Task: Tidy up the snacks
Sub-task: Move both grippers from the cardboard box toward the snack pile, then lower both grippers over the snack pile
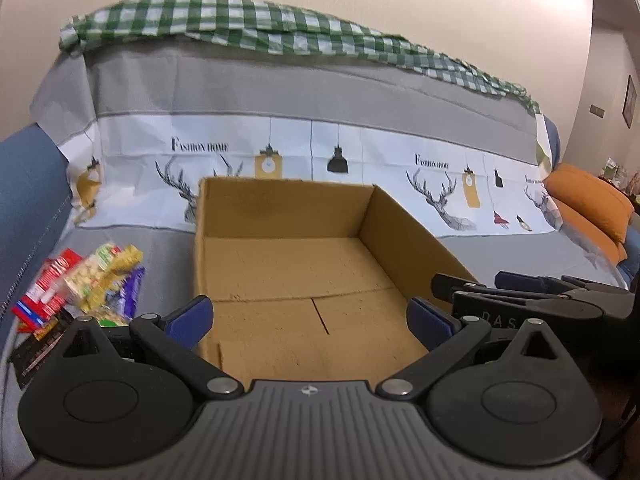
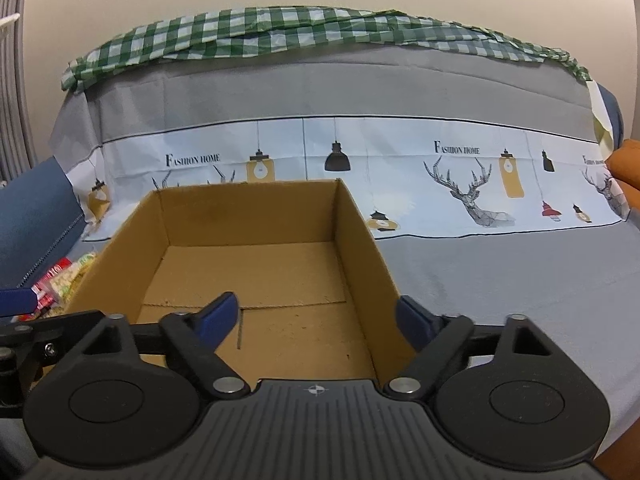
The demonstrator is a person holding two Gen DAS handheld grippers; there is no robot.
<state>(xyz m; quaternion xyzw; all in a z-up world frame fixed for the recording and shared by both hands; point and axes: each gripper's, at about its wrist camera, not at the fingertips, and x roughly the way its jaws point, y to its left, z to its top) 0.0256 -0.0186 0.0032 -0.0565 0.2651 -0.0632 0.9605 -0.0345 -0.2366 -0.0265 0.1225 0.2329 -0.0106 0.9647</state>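
**Both jaws wide over the empty box, snacks off to the left**

My left gripper (image 1: 308, 316) hangs at the near edge of the open cardboard box (image 1: 288, 264), jaws apart, nothing between them but bare box floor. The snack packets (image 1: 86, 284) lie heaped on the grey sofa cover (image 1: 520, 252), just left of the box, well outside my left jaws. My right gripper (image 2: 318, 316) straddles the box's right wall, jaws spread and gripping nothing; from there the packets (image 2: 60, 280) peek out beyond the box's left wall.
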